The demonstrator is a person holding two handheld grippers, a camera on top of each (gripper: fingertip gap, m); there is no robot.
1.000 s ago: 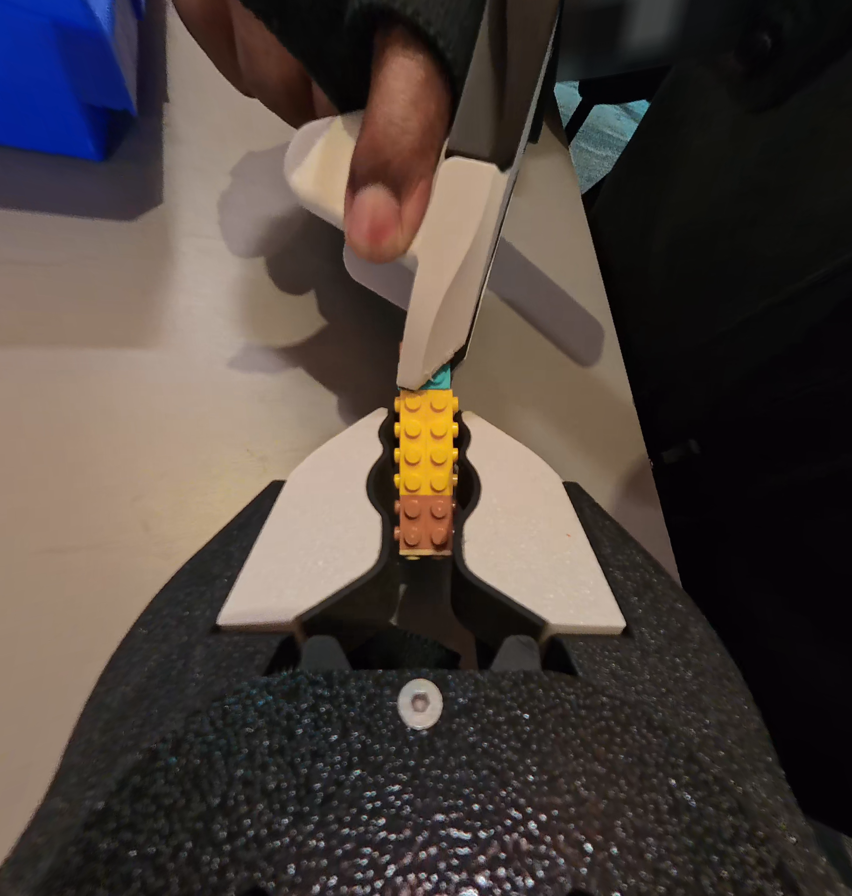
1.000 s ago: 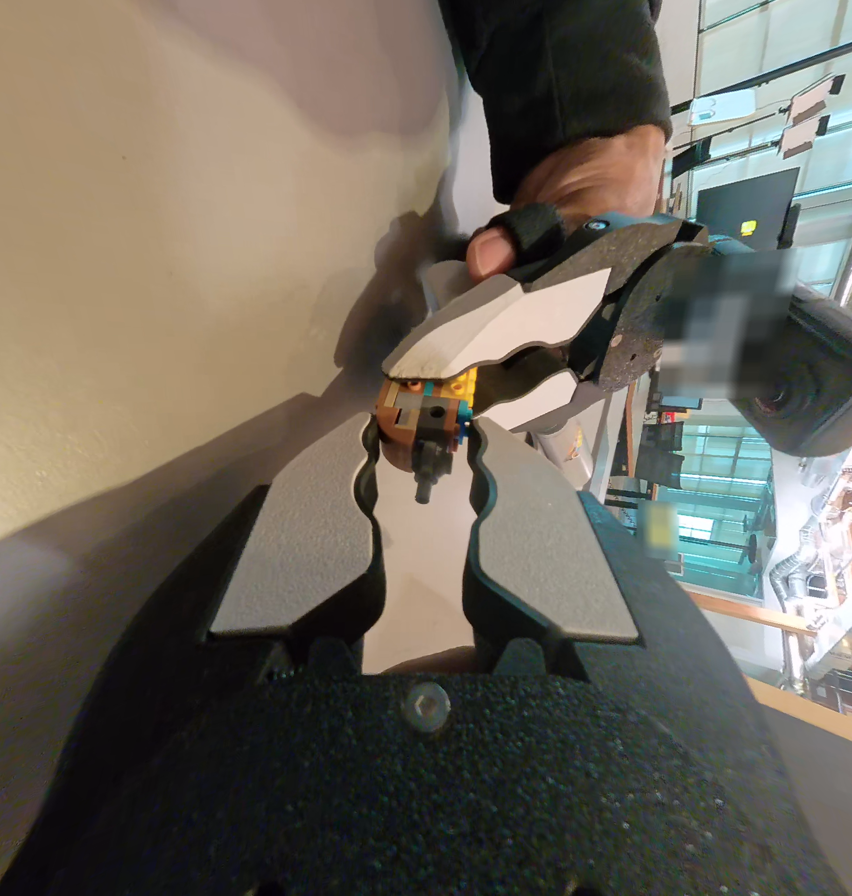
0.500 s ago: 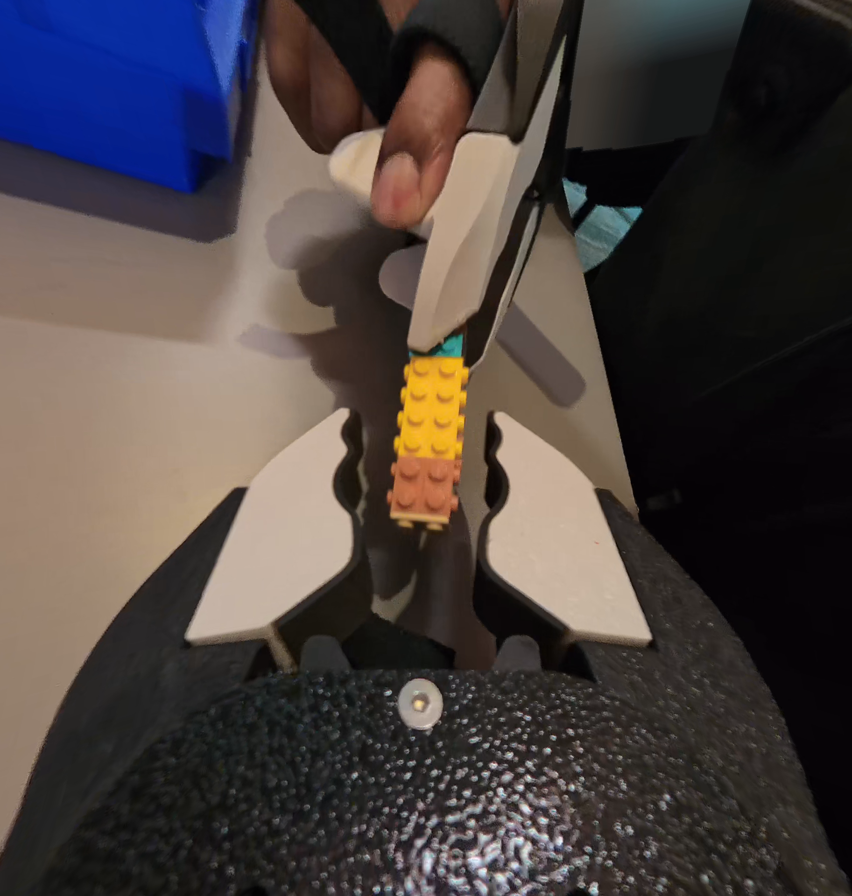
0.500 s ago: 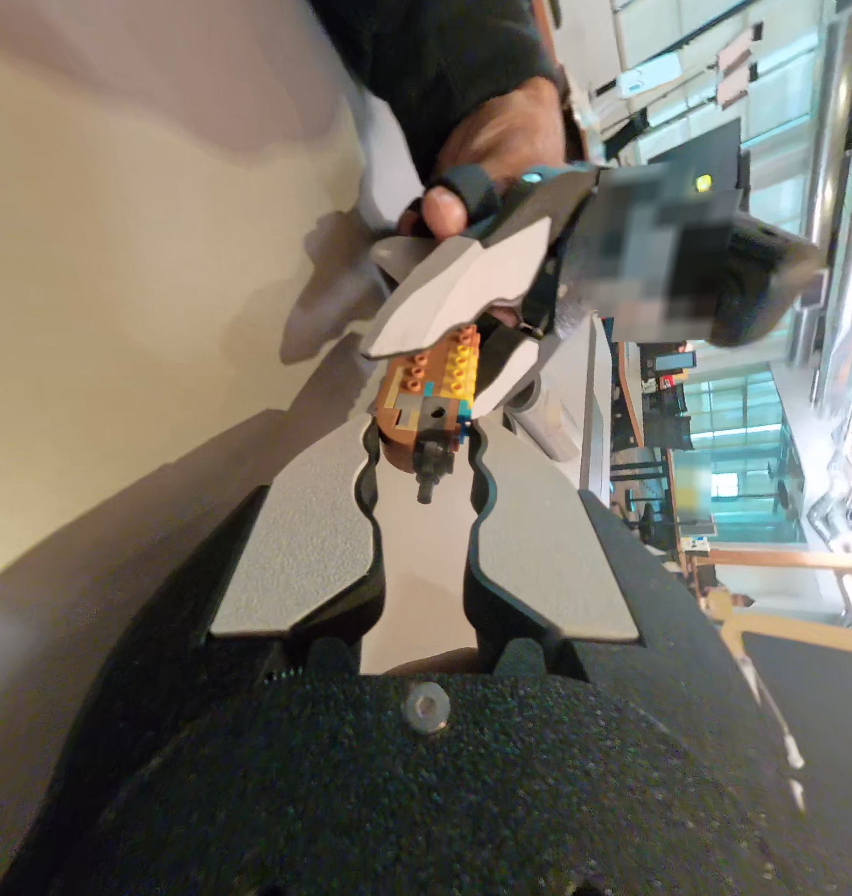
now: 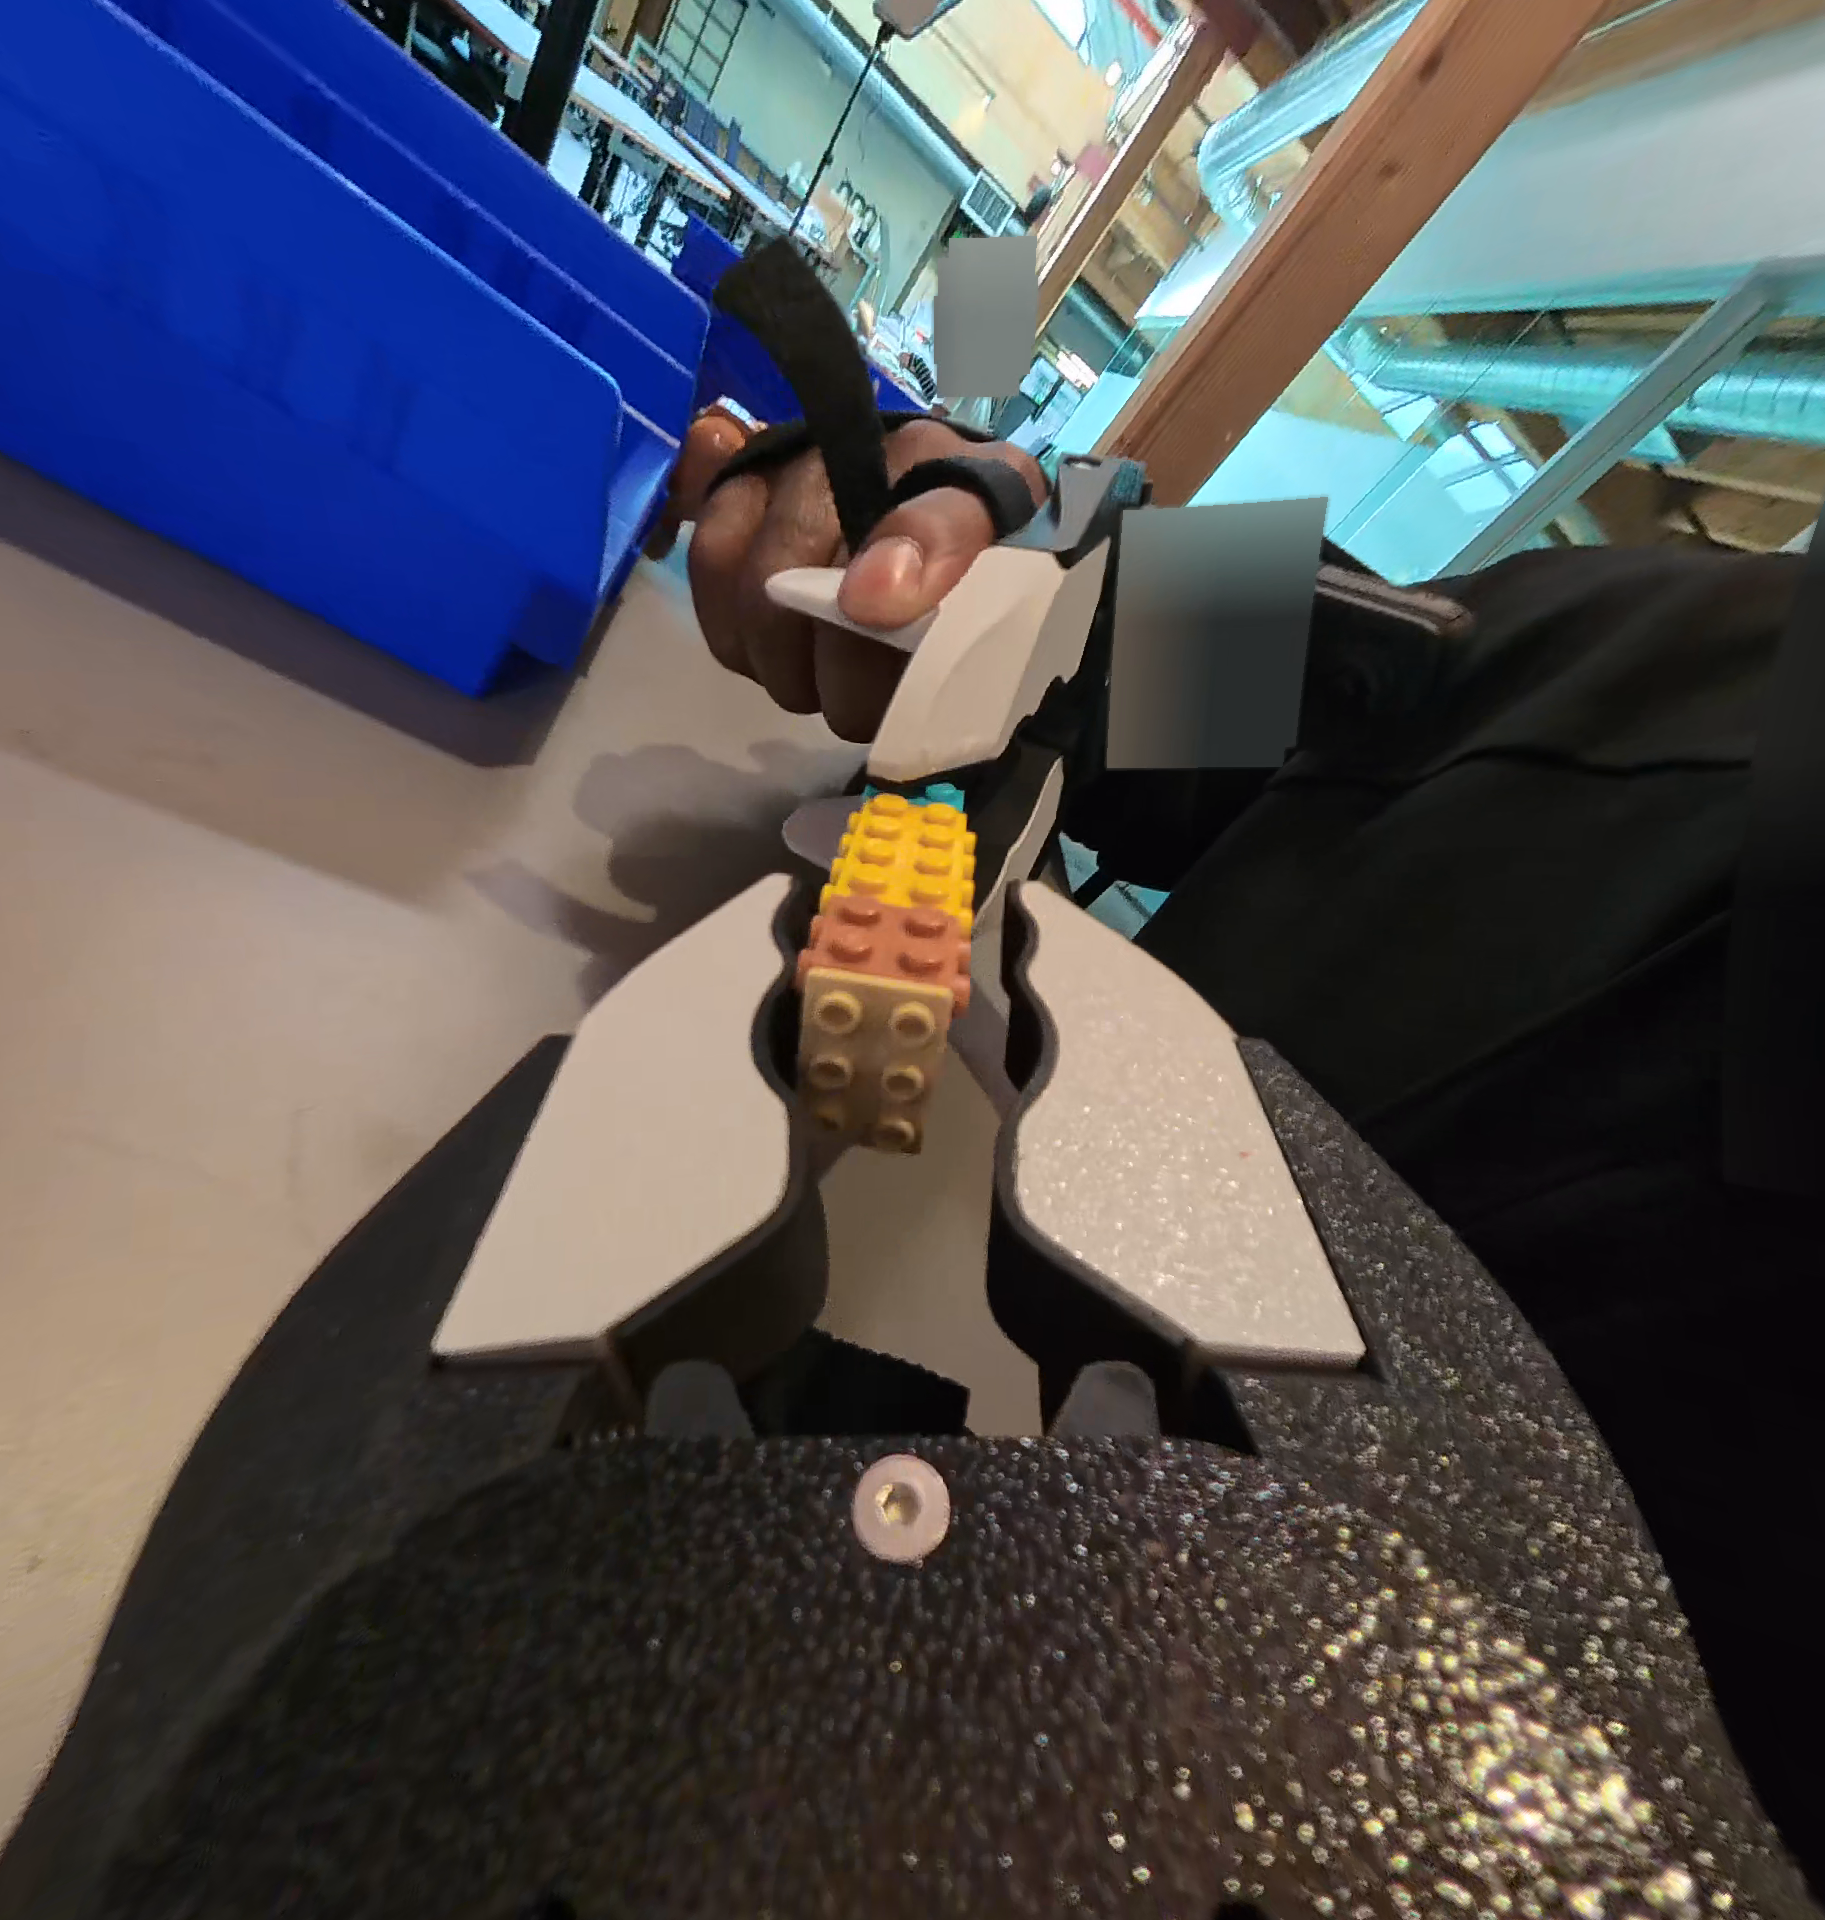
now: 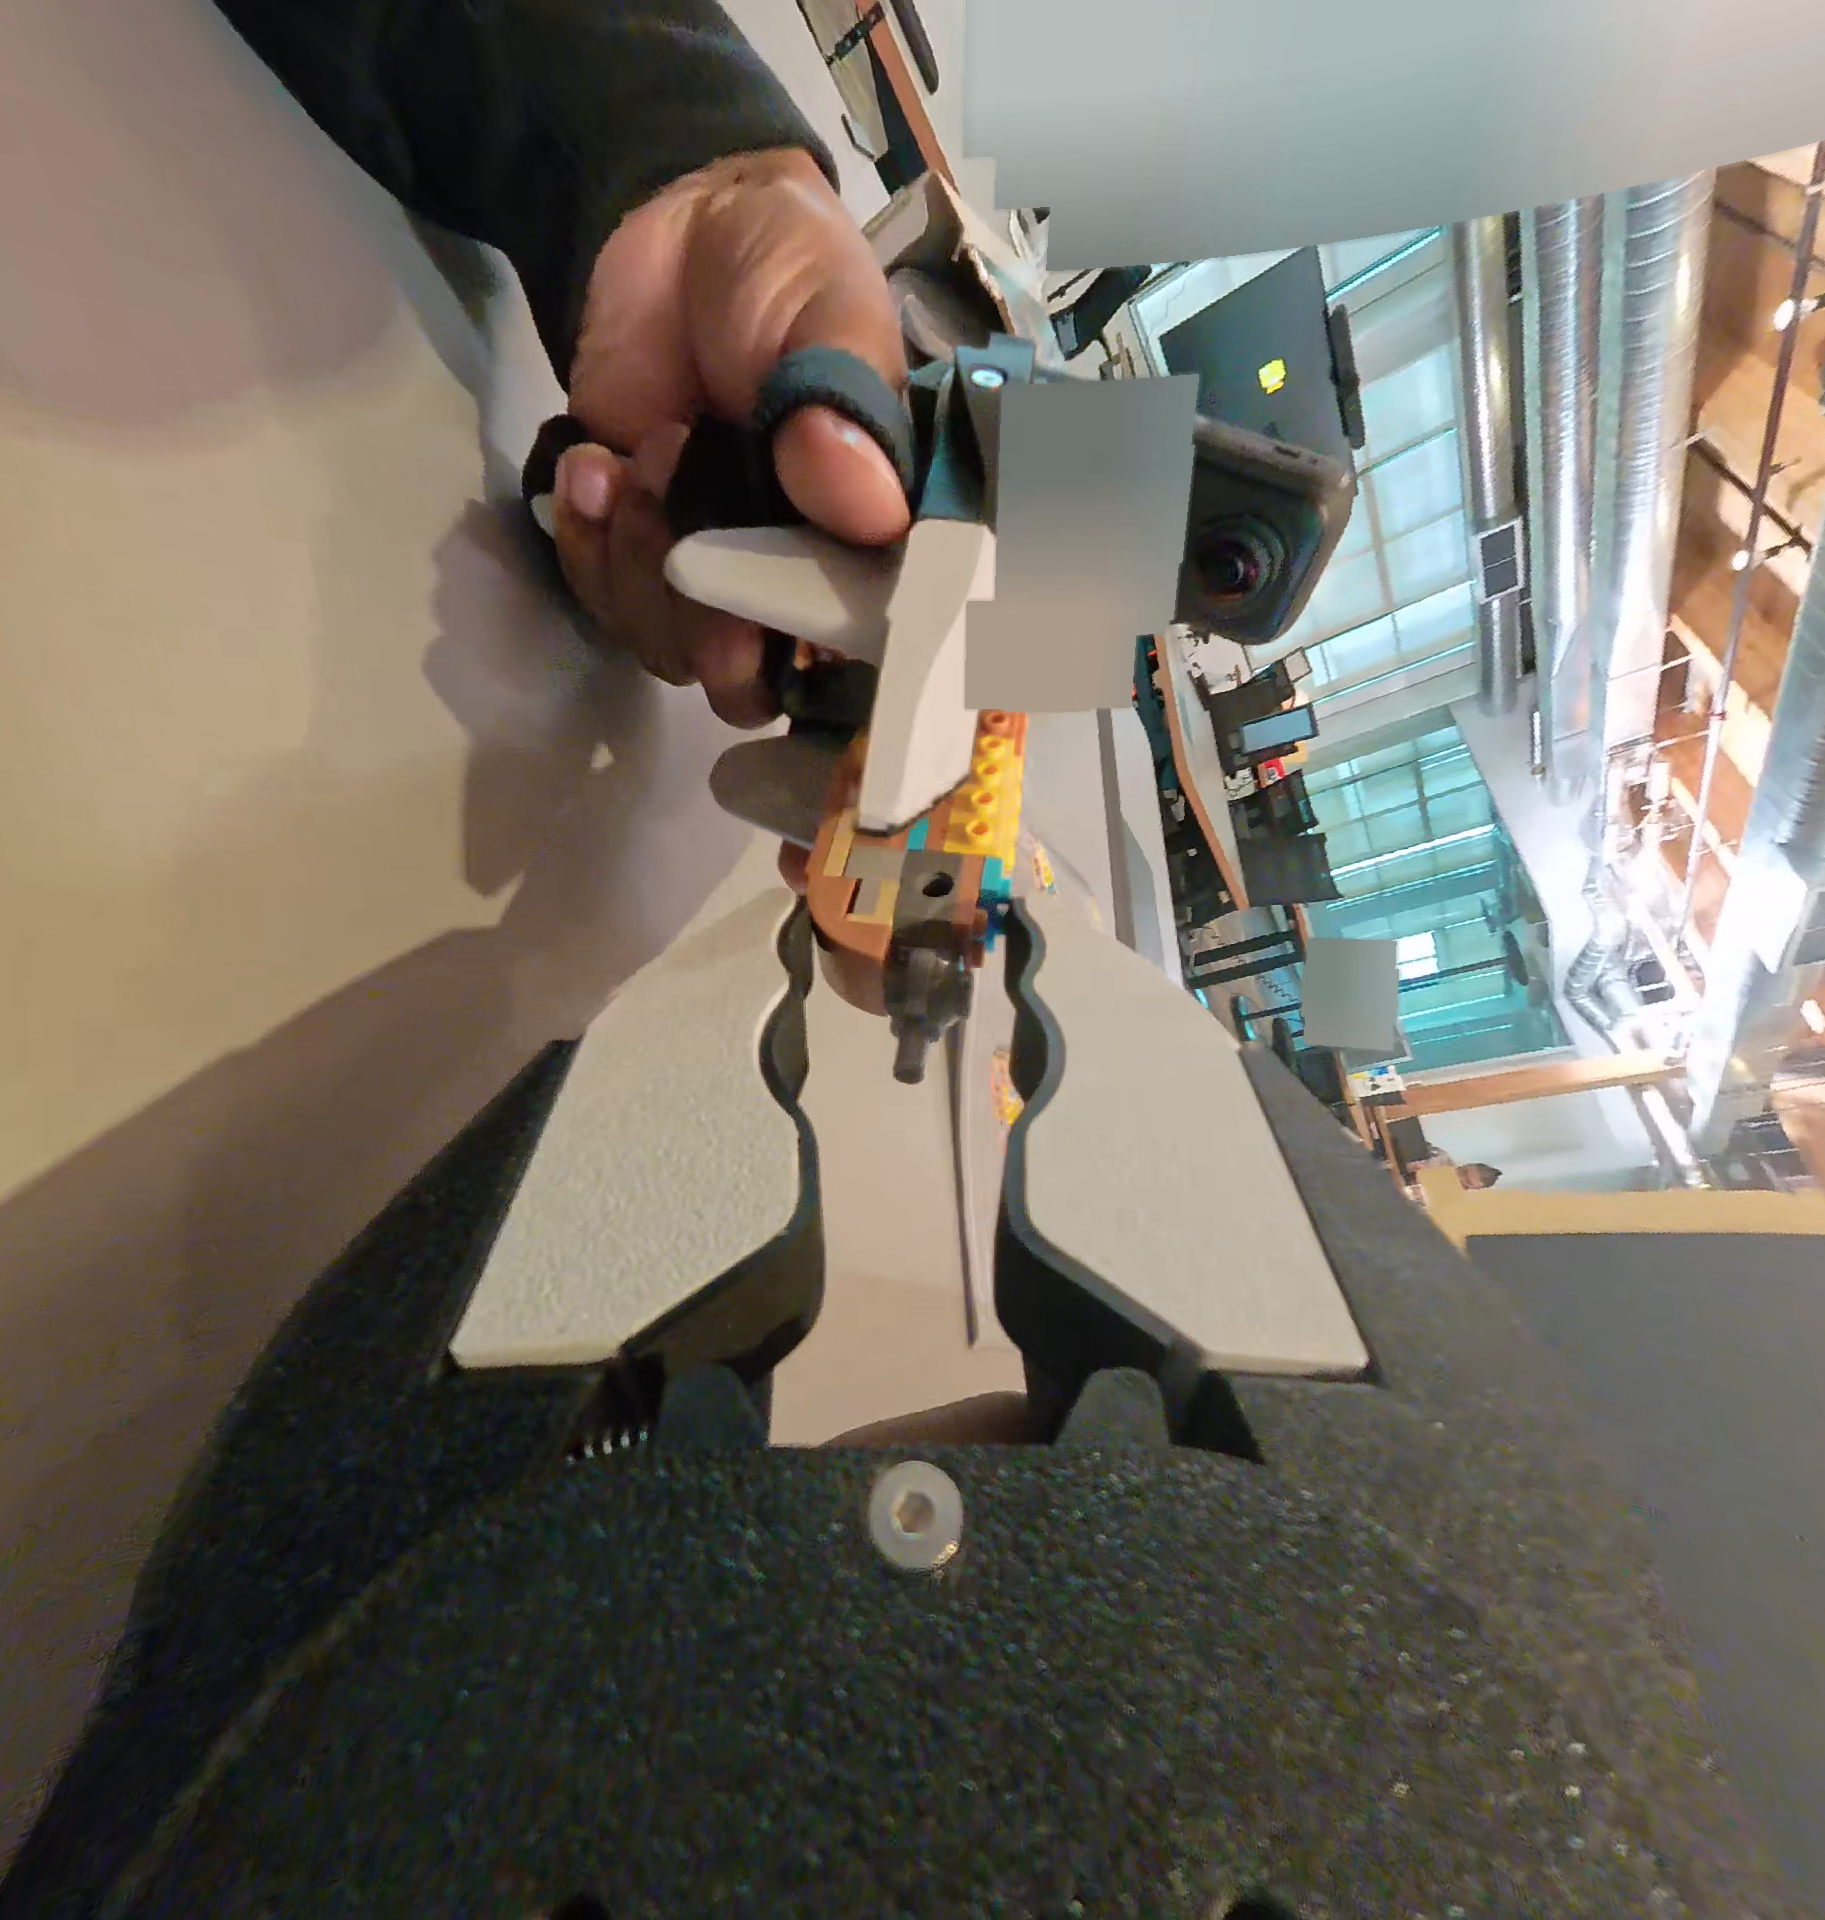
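Left gripper (image 5: 903, 894) let go of brick stack (image 5: 897, 847), jaws now half-narrowed round it, gap at 3 o'clock; right gripper (image 6: 908, 920) jaws clamp far end.

A pale table (image 5: 160, 1039) carries blue bins (image 5: 264, 364). Behind stand a wooden beam (image 5: 1334, 208), silver ducts (image 6: 1656, 436), tall windows (image 6: 1407, 665) and desks.

The brick assembly (image 5: 892, 935) sits between both grippers' fingers, above the table (image 5: 212, 987). Storage bins (image 5: 264, 343) stand on the table, behind and to the left.
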